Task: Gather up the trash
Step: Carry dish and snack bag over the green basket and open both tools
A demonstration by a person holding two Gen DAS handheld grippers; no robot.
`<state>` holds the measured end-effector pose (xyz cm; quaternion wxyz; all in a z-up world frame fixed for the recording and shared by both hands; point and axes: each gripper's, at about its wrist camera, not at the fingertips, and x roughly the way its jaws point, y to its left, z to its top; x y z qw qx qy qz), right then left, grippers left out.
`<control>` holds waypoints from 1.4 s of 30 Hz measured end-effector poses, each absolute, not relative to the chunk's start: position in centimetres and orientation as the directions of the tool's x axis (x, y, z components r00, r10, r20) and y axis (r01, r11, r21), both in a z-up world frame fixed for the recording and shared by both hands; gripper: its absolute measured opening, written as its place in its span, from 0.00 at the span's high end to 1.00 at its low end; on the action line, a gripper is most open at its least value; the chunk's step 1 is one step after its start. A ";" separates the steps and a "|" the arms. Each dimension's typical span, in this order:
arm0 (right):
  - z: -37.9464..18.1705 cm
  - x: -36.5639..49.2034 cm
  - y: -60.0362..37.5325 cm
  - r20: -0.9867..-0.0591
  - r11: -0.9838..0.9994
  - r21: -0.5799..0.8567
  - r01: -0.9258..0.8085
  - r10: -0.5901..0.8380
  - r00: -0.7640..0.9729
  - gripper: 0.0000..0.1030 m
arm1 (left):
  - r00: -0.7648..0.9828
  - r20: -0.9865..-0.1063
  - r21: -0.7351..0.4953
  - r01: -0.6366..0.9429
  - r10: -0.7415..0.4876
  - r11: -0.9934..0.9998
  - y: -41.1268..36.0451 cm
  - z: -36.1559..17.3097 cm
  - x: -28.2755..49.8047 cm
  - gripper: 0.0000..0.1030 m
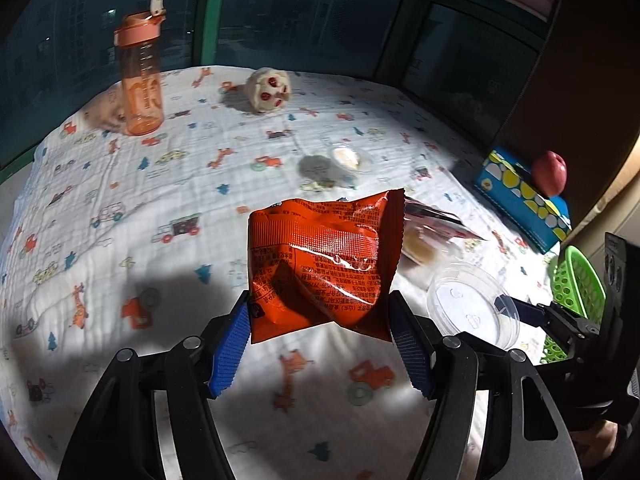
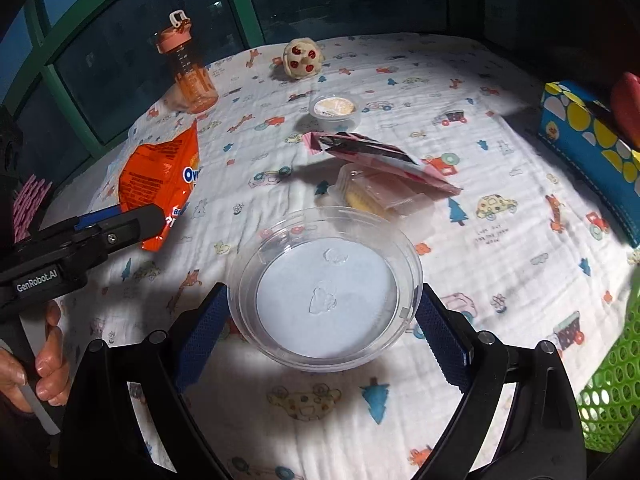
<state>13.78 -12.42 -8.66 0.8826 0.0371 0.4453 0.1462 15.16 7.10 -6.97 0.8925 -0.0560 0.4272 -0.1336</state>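
Note:
My left gripper (image 1: 320, 320) is shut on an orange snack wrapper (image 1: 324, 264) and holds it above the cloth; the wrapper also shows in the right wrist view (image 2: 160, 184). My right gripper (image 2: 320, 316) is shut on a clear round plastic lid (image 2: 326, 284), also seen in the left wrist view (image 1: 468, 304). On the cloth lie a pink and black wrapper (image 2: 380, 156), a clear plastic tray (image 2: 376, 196) and a small sauce cup (image 2: 336, 110).
A patterned cloth (image 1: 120, 208) covers the table. An orange bottle (image 1: 142, 76) and a round cream toy (image 1: 268, 90) stand at the back. A blue box (image 2: 588, 140) with a red object lies at right. A green basket (image 2: 612, 392) sits at the right edge.

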 end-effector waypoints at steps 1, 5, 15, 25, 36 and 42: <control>-8.3 13.4 -13.2 -0.770 0.956 0.199 -0.218 0.290 0.568 0.12 | 0.597 -0.746 -0.214 0.202 -0.294 0.956 6.4 -6.8 15.1 0.37; -7.2 11.9 -16.2 -0.757 0.964 0.192 -0.185 0.266 0.597 0.12 | 0.590 -0.739 -0.219 0.246 -0.325 0.944 3.7 -6.2 14.8 0.37; -5.4 8.9 -26.2 -0.735 0.984 0.176 -0.025 0.148 0.661 0.12 | 0.557 -0.721 -0.222 0.376 -0.411 0.900 -4.7 -4.5 14.6 0.37; -4.9 5.1 -36.9 -0.732 0.971 0.140 0.192 -0.029 0.680 0.12 | 0.498 -0.717 -0.223 0.499 -0.488 0.837 -12.7 -3.3 14.1 0.37; -6.8 2.7 -45.2 -0.772 0.927 0.129 0.352 -0.129 0.623 0.12 | 0.458 -0.709 -0.201 0.598 -0.536 0.776 -19.3 -1.7 12.9 0.37; -7.8 1.9 -47.4 -0.785 0.912 0.150 0.382 -0.124 0.607 0.10 | 0.442 -0.704 -0.195 0.632 -0.556 0.750 -21.7 -1.0 12.2 0.37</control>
